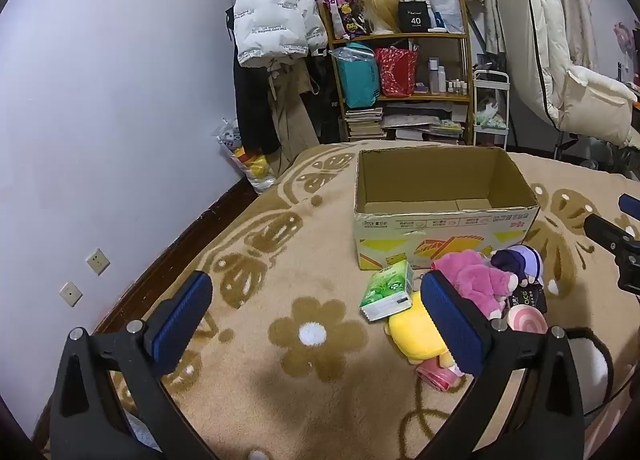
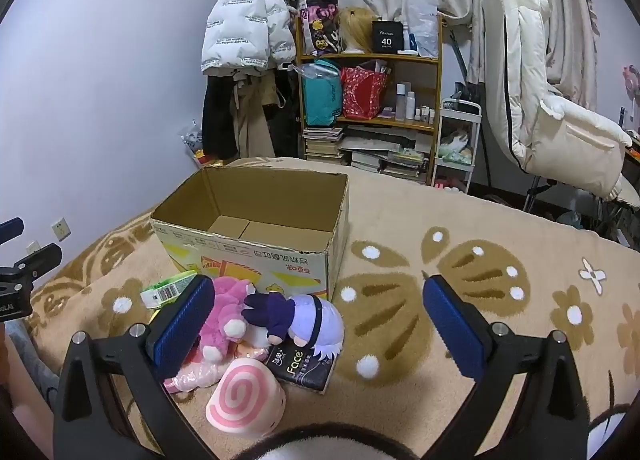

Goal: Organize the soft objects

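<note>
An open, empty cardboard box (image 1: 444, 220) (image 2: 256, 248) stands on the beige flowered blanket (image 1: 280, 380). In front of it lies a pile: a pink plush bear (image 1: 480, 280) (image 2: 224, 312), a purple-and-white plush doll (image 1: 520, 260) (image 2: 308, 320), a yellow plush (image 1: 416, 332), a green tissue pack (image 1: 388, 290) (image 2: 168, 290), a black tissue pack (image 2: 304, 364) and a pink swirl cushion (image 2: 244, 400). My left gripper (image 1: 316, 320) is open and empty, left of the pile. My right gripper (image 2: 320, 324) is open and empty above the doll.
A wooden shelf (image 1: 404, 80) with bags, bottles and books stands behind the bed beside hanging coats (image 1: 276, 20). A white padded chair (image 1: 560, 60) is at the right. The wall (image 1: 100, 100) runs along the left edge of the bed.
</note>
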`<state>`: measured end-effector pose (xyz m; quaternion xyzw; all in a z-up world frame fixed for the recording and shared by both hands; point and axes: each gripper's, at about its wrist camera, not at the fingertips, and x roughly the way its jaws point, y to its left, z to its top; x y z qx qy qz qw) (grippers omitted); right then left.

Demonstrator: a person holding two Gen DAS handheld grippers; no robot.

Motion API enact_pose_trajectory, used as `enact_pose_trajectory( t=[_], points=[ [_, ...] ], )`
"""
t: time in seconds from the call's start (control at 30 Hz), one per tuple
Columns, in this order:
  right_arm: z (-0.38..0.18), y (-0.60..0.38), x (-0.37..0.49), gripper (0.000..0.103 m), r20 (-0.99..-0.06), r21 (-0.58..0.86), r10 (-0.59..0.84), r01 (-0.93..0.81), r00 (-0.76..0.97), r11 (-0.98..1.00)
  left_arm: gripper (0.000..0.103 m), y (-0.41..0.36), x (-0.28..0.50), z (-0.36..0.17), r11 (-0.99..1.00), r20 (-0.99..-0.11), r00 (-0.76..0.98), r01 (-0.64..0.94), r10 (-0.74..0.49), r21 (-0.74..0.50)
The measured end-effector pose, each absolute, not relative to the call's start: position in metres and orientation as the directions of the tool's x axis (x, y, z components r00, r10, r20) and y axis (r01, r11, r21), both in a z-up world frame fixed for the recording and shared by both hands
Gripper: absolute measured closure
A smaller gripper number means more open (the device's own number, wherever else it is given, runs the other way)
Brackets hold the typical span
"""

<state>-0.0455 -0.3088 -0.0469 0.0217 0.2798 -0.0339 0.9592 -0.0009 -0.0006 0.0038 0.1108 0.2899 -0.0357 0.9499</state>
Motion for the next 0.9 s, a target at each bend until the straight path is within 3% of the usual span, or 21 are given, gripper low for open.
enact_pose_trajectory(
  t=[0.9],
  points=[
    [-0.058, -0.310, -0.044, 0.000, -0.542, 0.030, -0.053, 0.082, 0.839, 0.996, 0.000, 0.004, 0.000, 0.003, 0.973, -0.563, 0.827, 0.128, 0.001, 0.190]
  ],
)
